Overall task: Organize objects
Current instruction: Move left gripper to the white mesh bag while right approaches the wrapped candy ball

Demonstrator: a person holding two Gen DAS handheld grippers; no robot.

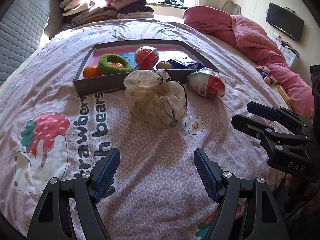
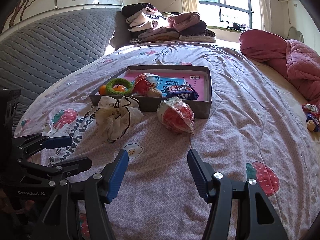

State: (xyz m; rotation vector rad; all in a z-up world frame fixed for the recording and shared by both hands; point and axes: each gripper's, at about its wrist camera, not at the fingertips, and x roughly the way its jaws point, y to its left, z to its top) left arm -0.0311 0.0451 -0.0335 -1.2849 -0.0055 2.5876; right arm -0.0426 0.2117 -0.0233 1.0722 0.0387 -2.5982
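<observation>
1. Both hand-held grippers hover over the near part of the bed: the left hand-held gripper [image 1: 157,172] has its blue-padded jaws spread wide with only bedspread between them, and the right hand-held gripper [image 2: 158,172] is likewise parted and holds nothing.
2. Bed [image 1: 160,144], covered by a pink printed bedspread with strawberries and bears, carries everything.
3. Pink quilt [image 1: 260,40] lies bunched along the bed's right edge.
4. Folded clothes [image 1: 104,6] are stacked at the far left corner of the bed.
5. Shallow grey cardboard tray [image 1: 96,85] sits mid-bed, well short of the far edge.
6. Cream drawstring pouch [image 1: 156,100] lies on the bedspread, touching the tray's near wall.
7. Red netted ball in clear plastic [image 1: 208,84] rests just beside the tray's near right corner, outside it.
8. Second wrapped red ball [image 1: 147,57] sits inside the tray, near its middle.
9. Green fuzzy ring [image 1: 114,64] lies inside the tray at its left.
10. Blue biscuit packet [image 2: 182,92] is inside, at the right.
11. Orange fruit [image 1: 91,72] sits in the tray's near left corner.
12. Small brown round item [image 1: 164,65] sits by the near wall.
</observation>
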